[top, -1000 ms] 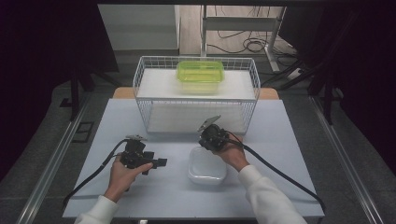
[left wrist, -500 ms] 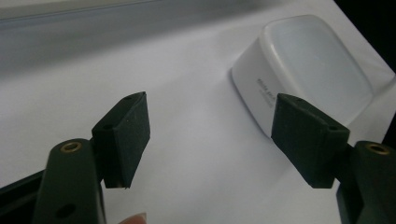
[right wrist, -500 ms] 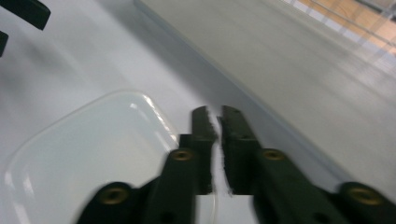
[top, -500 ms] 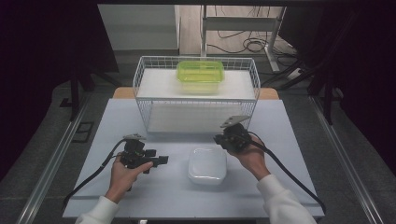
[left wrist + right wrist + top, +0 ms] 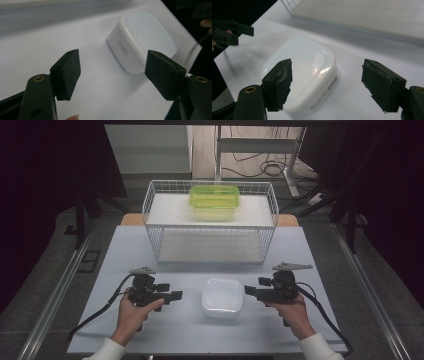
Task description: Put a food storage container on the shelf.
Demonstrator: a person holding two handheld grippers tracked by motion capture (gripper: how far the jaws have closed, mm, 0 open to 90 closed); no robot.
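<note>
High view: white container [image 5: 222, 296] inverted on bench [image 5: 150, 250], between the two tools. Left tool [image 5: 175, 295] held low in left hand [image 5: 131, 312], pointing right at container; right tool [image 5: 248, 291] in right hand [image 5: 292, 310], pointing left. Wire basket [image 5: 210, 222] behind, green box [image 5: 214, 200] on its shelf.

Left gripper view: jaws spread wide, released, container [image 5: 142, 40] beyond, untouched.

Right gripper view: jaws spread, released; container [image 5: 304, 70] just ahead, clear of both.

Left claw [image 5: 176, 295] and right claw [image 5: 248, 291] gape wide, pointing inward.
</note>
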